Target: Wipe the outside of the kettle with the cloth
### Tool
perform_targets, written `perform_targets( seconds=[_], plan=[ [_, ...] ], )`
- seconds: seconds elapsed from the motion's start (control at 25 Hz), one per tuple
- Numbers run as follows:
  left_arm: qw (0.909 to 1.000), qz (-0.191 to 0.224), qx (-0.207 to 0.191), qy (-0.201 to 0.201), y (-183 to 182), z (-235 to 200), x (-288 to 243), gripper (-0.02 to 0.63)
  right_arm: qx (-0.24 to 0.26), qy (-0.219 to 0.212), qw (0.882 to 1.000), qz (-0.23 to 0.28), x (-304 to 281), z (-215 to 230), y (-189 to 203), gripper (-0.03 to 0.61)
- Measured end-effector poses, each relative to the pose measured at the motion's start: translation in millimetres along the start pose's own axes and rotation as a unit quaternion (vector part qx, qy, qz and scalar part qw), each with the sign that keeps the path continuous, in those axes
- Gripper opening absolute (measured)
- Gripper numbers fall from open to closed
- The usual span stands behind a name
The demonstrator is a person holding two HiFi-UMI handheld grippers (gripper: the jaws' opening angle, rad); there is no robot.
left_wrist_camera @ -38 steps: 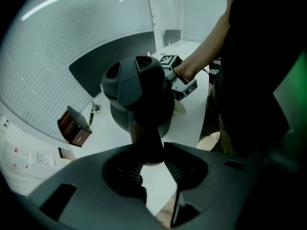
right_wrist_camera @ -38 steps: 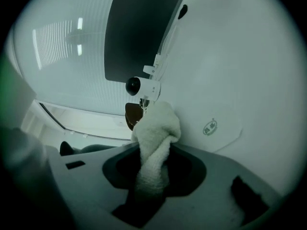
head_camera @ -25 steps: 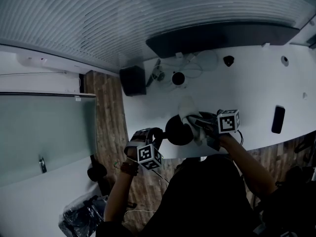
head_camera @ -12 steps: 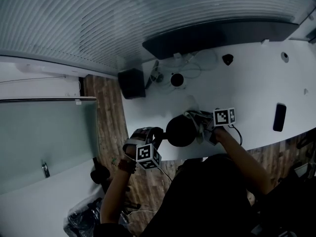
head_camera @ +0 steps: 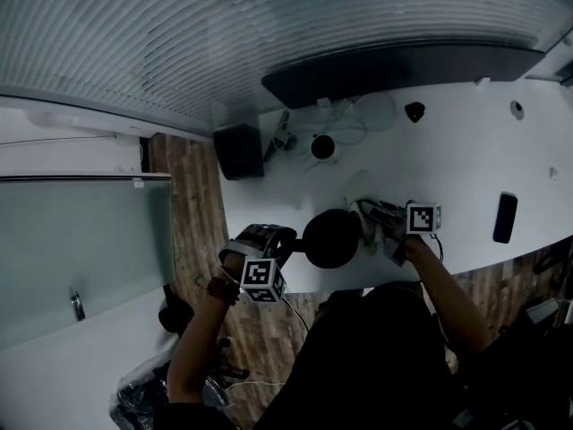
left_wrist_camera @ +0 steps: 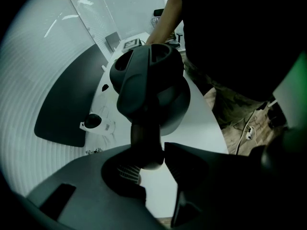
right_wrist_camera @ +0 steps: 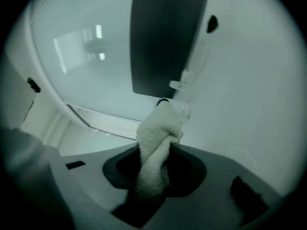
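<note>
1 black kettle [head_camera: 331,237] on the white bench [head_camera: 448,150], near its front edge. 2 tools: left tool [left_wrist_camera: 152,159] clamped on the kettle's handle [left_wrist_camera: 145,138], right tool [right_wrist_camera: 153,176] squeezing 1 white cloth [right_wrist_camera: 156,143], just beside the kettle.

likely office: white desk [head_camera: 461,155], glass partition [head_camera: 81,240]

A white table [head_camera: 466,150] fills the right of the head view, a long dark panel [head_camera: 394,65] along its upper edge, a black box [head_camera: 238,150] at its left end, a dark slab [head_camera: 504,218] far right; wooden floor [head_camera: 192,213] and a glass pane [head_camera: 81,249] lie left
</note>
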State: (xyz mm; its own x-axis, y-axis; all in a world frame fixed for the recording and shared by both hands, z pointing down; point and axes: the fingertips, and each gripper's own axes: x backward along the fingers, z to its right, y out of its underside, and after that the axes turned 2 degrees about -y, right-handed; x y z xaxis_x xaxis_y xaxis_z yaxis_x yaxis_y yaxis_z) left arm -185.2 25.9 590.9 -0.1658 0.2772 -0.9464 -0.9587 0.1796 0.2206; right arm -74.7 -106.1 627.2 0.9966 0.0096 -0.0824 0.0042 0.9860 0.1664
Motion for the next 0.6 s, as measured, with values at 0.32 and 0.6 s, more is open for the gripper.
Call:
perform_targets(
  seconds=[0.32, 0.6],
  plan=[
    [0.9911, -0.010, -0.132, 0.014, -14, -24, -6, 0.135, 0.199, -0.076, 0.970, -0.121, -8, -118, -4, 0.115],
    [0.9748, -0.020, -0.221, 0.020, -29, -44, -26, 0.132, 0.203, -0.017, 0.966, -0.157, -33, -77, 27, 0.114]
  ],
)
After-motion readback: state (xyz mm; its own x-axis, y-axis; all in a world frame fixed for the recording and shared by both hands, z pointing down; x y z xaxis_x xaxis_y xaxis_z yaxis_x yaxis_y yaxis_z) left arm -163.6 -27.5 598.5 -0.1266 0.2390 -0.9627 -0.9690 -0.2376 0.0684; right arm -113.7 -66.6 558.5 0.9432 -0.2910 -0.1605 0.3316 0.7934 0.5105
